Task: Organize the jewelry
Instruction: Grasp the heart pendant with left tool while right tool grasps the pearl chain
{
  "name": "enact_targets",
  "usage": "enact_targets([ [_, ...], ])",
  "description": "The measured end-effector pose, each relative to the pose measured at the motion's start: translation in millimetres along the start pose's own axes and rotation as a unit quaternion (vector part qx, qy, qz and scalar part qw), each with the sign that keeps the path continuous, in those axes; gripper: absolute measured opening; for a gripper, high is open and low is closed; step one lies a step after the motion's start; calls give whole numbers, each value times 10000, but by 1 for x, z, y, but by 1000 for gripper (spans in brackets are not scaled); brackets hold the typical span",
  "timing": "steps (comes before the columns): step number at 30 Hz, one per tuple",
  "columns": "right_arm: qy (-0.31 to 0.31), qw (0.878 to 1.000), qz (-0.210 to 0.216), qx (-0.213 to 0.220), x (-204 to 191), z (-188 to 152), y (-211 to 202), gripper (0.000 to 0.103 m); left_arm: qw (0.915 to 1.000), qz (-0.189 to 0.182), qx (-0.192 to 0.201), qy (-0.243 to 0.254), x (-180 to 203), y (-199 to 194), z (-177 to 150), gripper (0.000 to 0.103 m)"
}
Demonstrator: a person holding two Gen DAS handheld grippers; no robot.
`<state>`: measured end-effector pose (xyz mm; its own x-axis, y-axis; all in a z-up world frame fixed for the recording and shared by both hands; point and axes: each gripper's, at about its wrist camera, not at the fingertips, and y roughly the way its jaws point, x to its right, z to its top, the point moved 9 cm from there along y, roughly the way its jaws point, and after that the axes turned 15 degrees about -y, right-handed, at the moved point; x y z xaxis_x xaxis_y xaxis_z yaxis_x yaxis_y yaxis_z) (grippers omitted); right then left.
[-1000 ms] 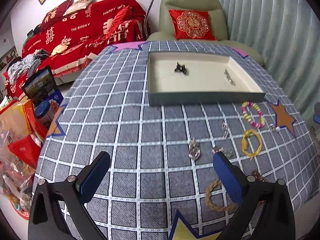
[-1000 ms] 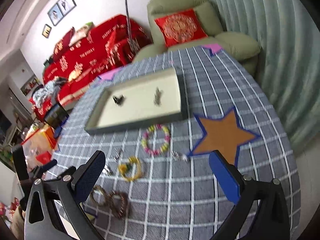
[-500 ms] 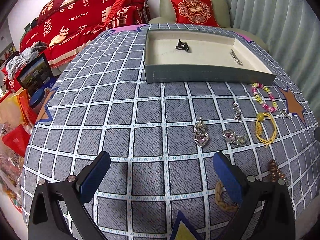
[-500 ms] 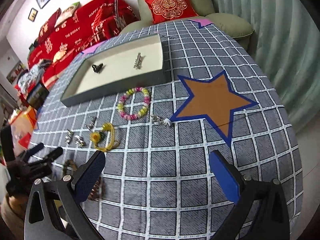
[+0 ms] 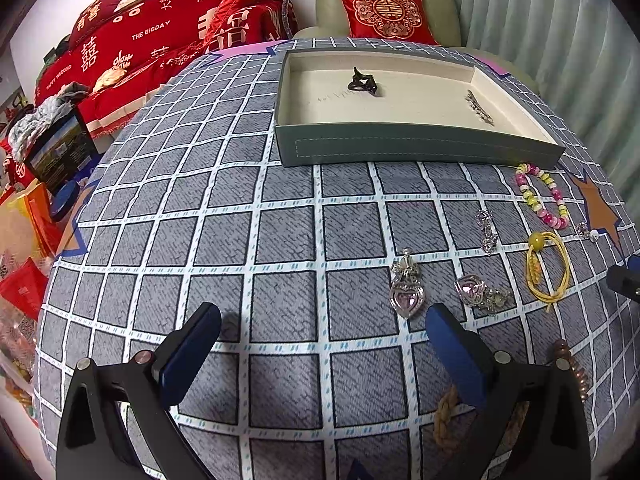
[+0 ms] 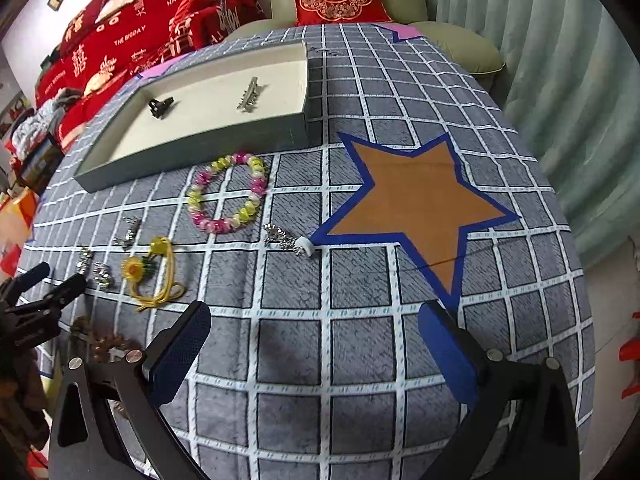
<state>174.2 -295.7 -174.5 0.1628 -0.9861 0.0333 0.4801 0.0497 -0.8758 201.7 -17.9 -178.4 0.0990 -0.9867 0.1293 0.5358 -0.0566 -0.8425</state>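
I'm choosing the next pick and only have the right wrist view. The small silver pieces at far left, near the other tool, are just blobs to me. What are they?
Observer: They are two silver pendants. The heart pendant has a pink heart stone, and so does the second pendant beside it.
Operator: Is the left tool holding anything?
Observer: No. The left tool is open and empty, and the heart pendant lies on the cloth just ahead of it, toward its right side.
Operator: Is there anything close to it that I can't make out?
Observer: Yes, a braided tan bracelet lies partly hidden behind the left tool's right side.
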Motion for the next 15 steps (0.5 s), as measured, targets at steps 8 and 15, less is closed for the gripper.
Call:
enact_targets([
  [8,-133,9999,-99,-23,3,9,16,99,9999,-82,-14,62,10,4,3,103],
  [15,-435,9986,-297,11,0,24,25,84,9996,-235,-48,174,22,3,5,91],
])
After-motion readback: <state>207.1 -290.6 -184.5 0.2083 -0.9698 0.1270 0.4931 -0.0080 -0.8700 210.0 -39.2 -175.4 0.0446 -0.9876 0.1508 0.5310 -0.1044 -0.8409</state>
